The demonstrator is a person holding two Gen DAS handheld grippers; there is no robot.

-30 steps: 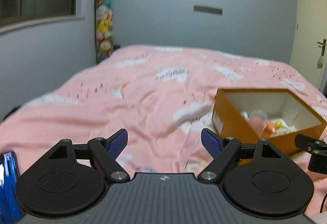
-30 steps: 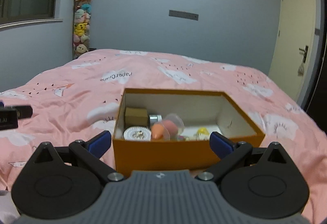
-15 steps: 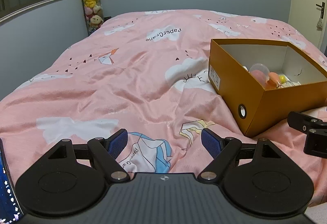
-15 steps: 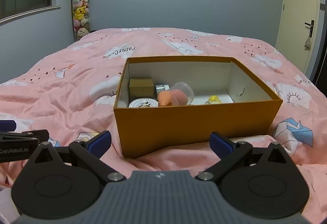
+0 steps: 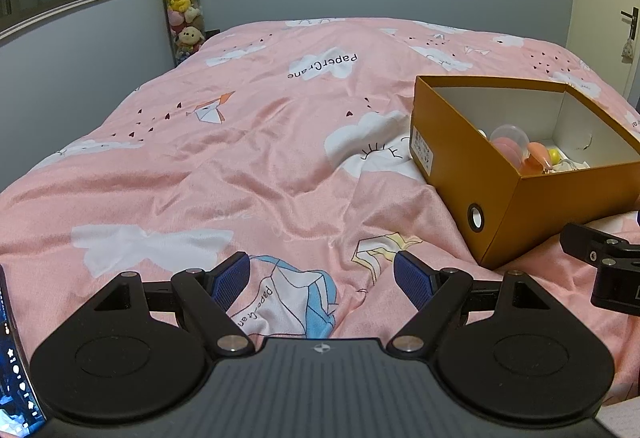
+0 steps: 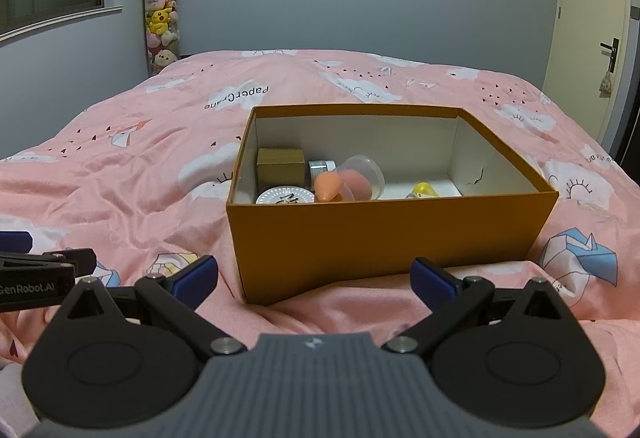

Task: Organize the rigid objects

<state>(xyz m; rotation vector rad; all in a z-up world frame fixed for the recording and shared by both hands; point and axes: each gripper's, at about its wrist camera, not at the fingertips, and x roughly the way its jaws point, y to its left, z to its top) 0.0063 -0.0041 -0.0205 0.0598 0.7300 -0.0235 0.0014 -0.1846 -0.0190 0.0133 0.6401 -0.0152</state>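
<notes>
- Left gripper (image 5: 322, 280) at lower centre of the left wrist view, spread wide, holding nothing, above pink bedspread (image 5: 240, 166)
- Right gripper (image 6: 314, 278) at lower centre, likewise wide and bare
- Orange box (image 6: 384, 234) mid-frame just beyond, containing small brown box (image 6: 280, 168), clear capsule (image 6: 362, 178), yellow toy (image 6: 424, 189)

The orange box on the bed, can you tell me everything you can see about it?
The orange box looks like cardboard, with plain white inside walls and no lid on. It sits flat on the pink bedspread, which bunches up around its base. One short end has a small round hole and a white label. Small things lie inside. Neither gripper touches it.
</notes>
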